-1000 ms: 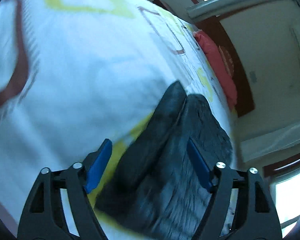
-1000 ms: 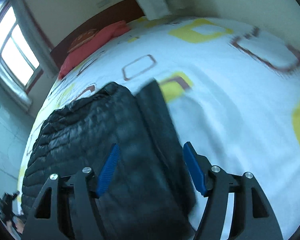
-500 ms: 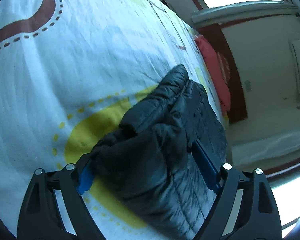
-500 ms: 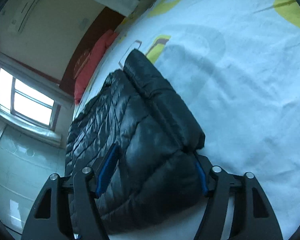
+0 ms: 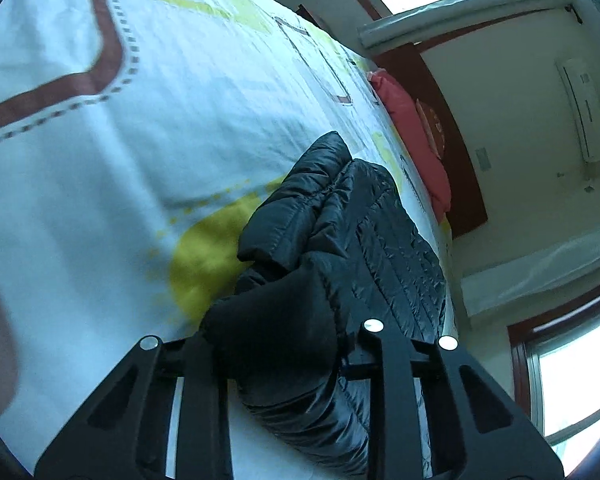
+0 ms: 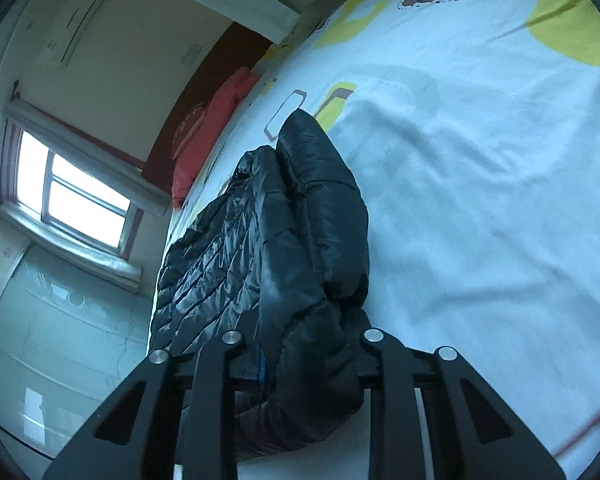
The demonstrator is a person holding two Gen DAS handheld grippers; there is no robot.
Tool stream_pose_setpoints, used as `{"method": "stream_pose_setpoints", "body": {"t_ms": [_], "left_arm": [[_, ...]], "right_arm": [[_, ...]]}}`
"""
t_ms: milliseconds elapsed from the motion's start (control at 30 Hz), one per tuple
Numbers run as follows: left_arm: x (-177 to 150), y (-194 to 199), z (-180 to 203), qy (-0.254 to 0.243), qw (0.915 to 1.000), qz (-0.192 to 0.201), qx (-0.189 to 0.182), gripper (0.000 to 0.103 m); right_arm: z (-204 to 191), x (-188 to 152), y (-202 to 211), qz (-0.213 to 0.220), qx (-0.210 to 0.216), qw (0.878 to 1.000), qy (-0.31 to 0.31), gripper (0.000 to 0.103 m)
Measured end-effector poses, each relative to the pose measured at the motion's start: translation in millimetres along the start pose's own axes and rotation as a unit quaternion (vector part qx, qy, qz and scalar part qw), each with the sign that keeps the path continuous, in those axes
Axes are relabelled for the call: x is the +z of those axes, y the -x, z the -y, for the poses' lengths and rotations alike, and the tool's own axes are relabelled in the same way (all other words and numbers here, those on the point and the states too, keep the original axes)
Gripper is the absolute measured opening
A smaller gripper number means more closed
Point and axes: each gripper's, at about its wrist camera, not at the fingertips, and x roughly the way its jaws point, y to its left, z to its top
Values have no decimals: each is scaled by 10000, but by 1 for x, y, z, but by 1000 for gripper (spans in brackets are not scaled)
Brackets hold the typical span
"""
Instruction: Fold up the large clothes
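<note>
The left tongs have just closed on the jacket, gripping its near end; the right tongs likewise. The jacket lies on the bed, its long axis running away toward the pillow, both hands equally near.

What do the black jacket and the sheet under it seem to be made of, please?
Black jacket: apparently thin synthetic shell over padding, with glossy highlights and stitched quilted channels. Sheet: probably matte woven cotton with fine creases, printed with yellow and brown shapes.
</note>
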Motion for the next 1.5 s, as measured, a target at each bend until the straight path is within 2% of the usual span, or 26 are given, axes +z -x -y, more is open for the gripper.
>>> {"method": "stream_pose_setpoints", "body": {"t_ms": [333, 500, 567, 633, 733, 767, 800, 867, 900, 933, 1033, 1167, 1300, 1400, 1500], "left_arm": [[-35, 78, -46, -84, 9999, -101, 68, 26], [-44, 98, -62, -47, 9998, -174, 33, 27], [-43, 98, -66, -98, 9997, -228, -16, 32], [-43, 101, -69, 7, 9997, -218, 59, 47], [-43, 108, -73, 77, 9998, -103, 166, 65], [-42, 109, -74, 72, 9998, -53, 183, 68], [-43, 110, -77, 86, 9997, -46, 214, 69], [-42, 106, -83, 145, 9995, -110, 249, 69], [-42, 104, -86, 139, 9995, -105, 266, 63], [-43, 101, -86, 92, 9996, -126, 215, 52], [-44, 99, -85, 10, 9997, -162, 202, 47], [-41, 105, -83, -86, 9995, -232, 212, 52], [-38, 118, -86, -153, 9987, -185, 454, 64], [-35, 125, -87, -239, 9979, -208, 566, 66], [-32, 134, -82, -427, 9961, -193, 752, 66]], "right_arm": [[33, -54, 66, -253, 49, 9996, -90, 24], [39, -63, 74, -332, 75, 9994, -98, 25], [41, -57, 69, -371, 120, 9992, -128, 29], [46, -55, 68, -386, 159, 9987, -302, 33], [49, -49, 71, -269, 101, 9989, -375, 45], [50, -51, 74, -227, 84, 9989, -390, 52], [53, -50, 75, -176, 65, 9990, -416, 54], [57, -50, 74, -178, 52, 9990, -397, 54], [58, -49, 74, -150, 41, 9992, -370, 54], [58, -50, 73, -165, 45, 9992, -351, 49], [62, -50, 72, -221, 91, 9989, -415, 47], [65, -46, 84, -177, 60, 9993, -336, 47], [73, -40, 97, -72, -26, 9995, -306, 47], [74, -37, 104, -16, -142, 9997, -216, 47], [68, -31, 115, 148, -442, 9989, 22, 47]]}}
